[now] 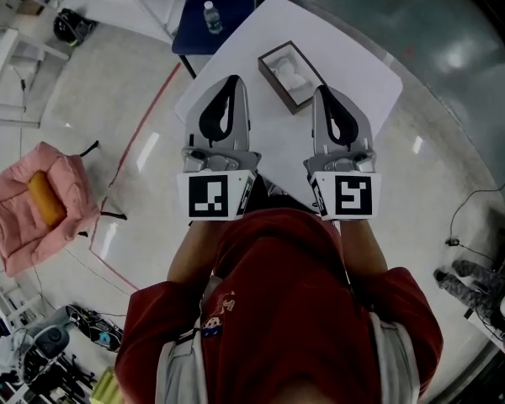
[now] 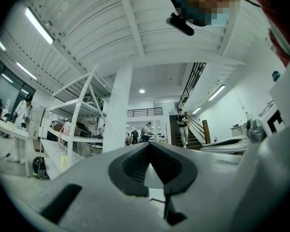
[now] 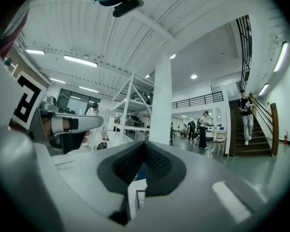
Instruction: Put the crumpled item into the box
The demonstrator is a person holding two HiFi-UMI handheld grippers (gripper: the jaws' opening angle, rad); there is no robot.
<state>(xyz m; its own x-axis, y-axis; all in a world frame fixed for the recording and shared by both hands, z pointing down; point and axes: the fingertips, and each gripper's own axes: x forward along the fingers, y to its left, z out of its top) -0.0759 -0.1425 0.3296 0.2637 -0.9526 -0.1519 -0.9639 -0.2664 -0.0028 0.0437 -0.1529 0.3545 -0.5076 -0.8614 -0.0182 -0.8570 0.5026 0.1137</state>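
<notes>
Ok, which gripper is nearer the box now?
The right gripper: its shut tips sit just beside the edge of the box, while the left gripper is farther off on the other side.

Left claw (image 1: 233,81), a grey-white plastic two-jaw unit with black pads: jaws closed tip to tip, nothing between them. Right claw (image 1: 322,91), same build: jaws also closed, empty. Both are held side by side, roughly parallel, pointing forward away from the torso, about level. They are apart, not touching each other. The black-and-white left marker cube (image 1: 212,195) and right marker cube (image 1: 352,194) sit at each claw's rear, top faces toward the head camera. Bare left forearm (image 1: 192,255) and right forearm (image 1: 364,241) run from short red sleeves (image 1: 151,314) into the claws, elbows close to the body.
</notes>
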